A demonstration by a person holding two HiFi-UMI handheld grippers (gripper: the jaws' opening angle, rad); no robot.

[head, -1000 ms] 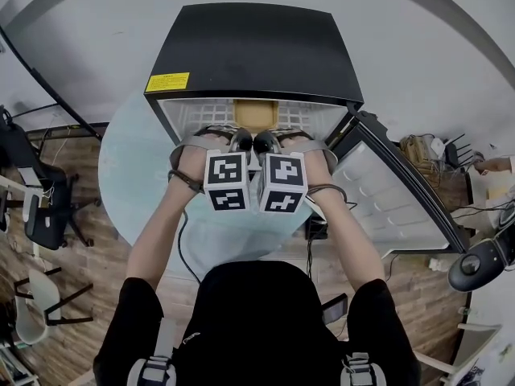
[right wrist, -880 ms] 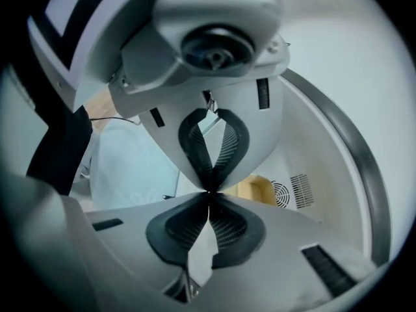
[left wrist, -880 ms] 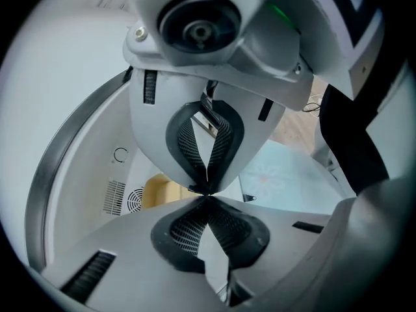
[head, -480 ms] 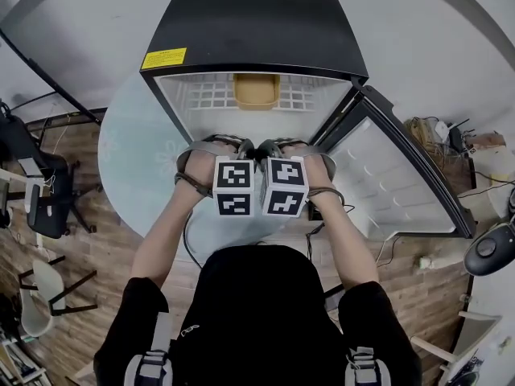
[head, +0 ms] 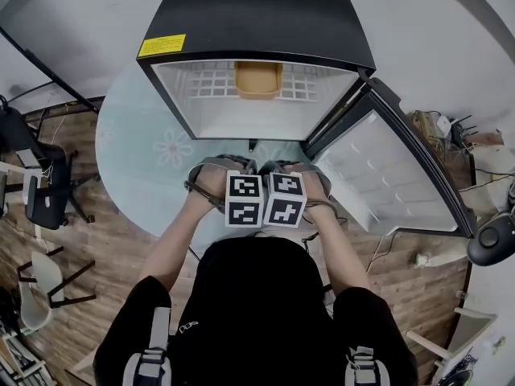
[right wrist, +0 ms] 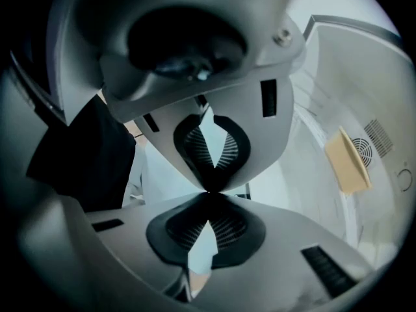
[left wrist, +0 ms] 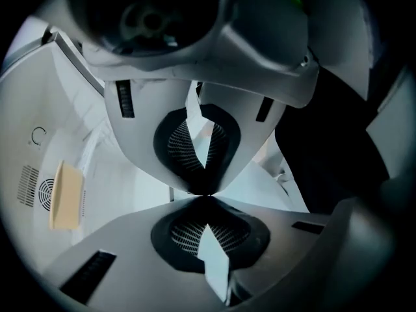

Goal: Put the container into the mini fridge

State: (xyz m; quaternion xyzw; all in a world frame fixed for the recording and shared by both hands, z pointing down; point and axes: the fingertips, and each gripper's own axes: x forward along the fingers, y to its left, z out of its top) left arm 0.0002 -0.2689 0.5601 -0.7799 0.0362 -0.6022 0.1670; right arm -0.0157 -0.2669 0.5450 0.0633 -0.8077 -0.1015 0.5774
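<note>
A tan container (head: 258, 79) rests on the white wire shelf at the back of the open black mini fridge (head: 257, 22). It shows too in the left gripper view as the container (left wrist: 66, 195) and in the right gripper view as the container (right wrist: 348, 160). My left gripper (head: 234, 167) and right gripper (head: 273, 168) sit side by side in front of the fridge, clear of its opening. The left gripper (left wrist: 203, 195) has its jaws pressed together with nothing between them. So does the right gripper (right wrist: 209, 192).
The fridge door (head: 386, 175) swings open to the right. The fridge stands on a round glass table (head: 141, 159). Black chairs (head: 32, 199) stand at the left and cables and a bag (head: 434, 127) lie on the wooden floor at the right.
Both grippers have drawn back out of the fridge toward me, empty. The container stays on the shelf inside.
</note>
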